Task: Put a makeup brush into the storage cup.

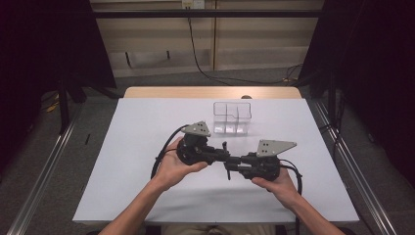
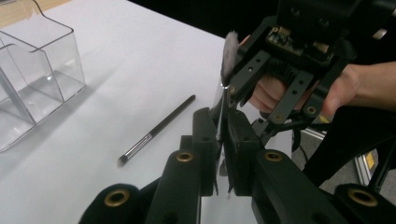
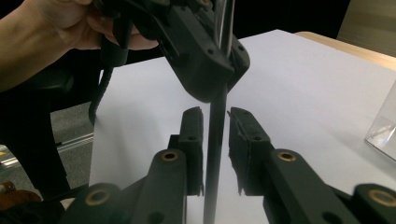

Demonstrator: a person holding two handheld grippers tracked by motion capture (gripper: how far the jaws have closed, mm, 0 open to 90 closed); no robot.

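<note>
Your left gripper (image 1: 222, 155) is clamped on one makeup brush (image 2: 224, 84), held above the table (image 1: 147, 147); your right gripper (image 3: 215, 140) has jaws nearly together around its handle. A twist could make it slip. A second brush (image 2: 156, 130) lies beside one clear organizer (image 1: 232, 117).

Slim dark makeup brush (image 2: 223, 93) — grey bristle tip up, handle clamped upright above the table

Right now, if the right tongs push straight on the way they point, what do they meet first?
Probably the left tongs, close ahead, clamped on the brush handle that also runs between the right tongs.
</note>
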